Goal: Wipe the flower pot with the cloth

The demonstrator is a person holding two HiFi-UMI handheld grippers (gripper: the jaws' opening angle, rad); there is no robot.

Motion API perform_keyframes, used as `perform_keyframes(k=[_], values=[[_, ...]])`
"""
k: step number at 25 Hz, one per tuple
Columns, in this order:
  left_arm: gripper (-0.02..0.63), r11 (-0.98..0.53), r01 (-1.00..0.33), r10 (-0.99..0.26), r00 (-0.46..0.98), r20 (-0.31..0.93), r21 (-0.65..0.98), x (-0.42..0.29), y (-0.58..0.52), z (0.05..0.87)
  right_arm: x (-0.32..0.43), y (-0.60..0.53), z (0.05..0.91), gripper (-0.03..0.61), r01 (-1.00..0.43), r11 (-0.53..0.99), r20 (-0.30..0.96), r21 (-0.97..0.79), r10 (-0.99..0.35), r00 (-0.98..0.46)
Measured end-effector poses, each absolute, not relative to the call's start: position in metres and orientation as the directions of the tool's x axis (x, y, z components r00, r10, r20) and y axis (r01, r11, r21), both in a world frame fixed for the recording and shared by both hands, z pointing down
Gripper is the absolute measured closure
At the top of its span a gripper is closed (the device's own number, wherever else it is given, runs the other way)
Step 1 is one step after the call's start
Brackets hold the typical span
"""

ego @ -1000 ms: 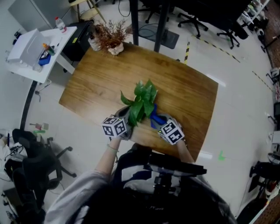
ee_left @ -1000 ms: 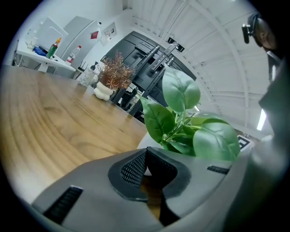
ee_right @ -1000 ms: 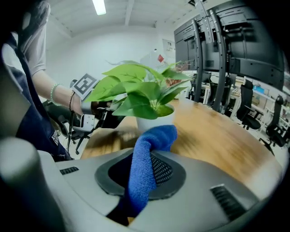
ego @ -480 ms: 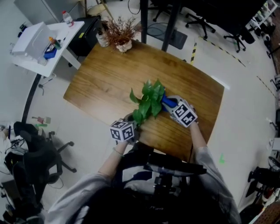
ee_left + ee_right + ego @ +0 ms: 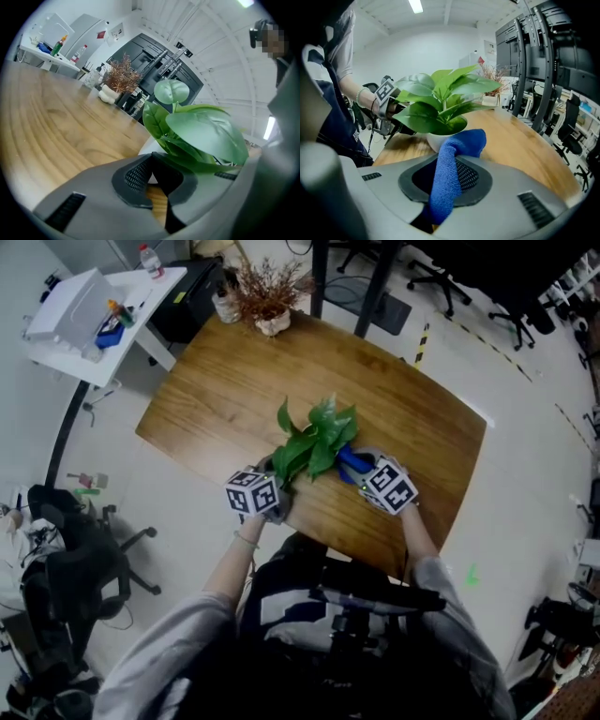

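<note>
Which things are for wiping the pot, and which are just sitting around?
For the job:
flower pot with its green plant
blue cloth, clamped in the right gripper
left gripper, holding the pot's rim

Just lying about:
dried plant in a white vase
white side table
black office chair

No word, label, brand or number can be read anywhere (all too small or blurred).
</note>
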State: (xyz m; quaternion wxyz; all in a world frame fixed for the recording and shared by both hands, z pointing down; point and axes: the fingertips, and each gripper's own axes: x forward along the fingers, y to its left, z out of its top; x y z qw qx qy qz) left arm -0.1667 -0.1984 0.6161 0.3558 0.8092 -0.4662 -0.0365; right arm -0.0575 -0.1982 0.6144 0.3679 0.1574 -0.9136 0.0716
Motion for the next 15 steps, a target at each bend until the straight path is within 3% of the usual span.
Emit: perform_keyframes(k=[10,15], values=[[0.607,-0.254,-0.762,-0.808,0.506,0.302,0.596,-0.181,-0.222,0.624,-0.074,-0.158,0.635,0.508,-0.347,0.933,0.697,-0.1,-0.183,-0.693],[0.607,-0.208,-0.795,-0.834,0.449,0.322,0.57,-0.187,-0.197,0.622,-0.062,-0.155,0.631,0.508,-0.44,0.89,0.669,-0.119,-0.256,-0.698]])
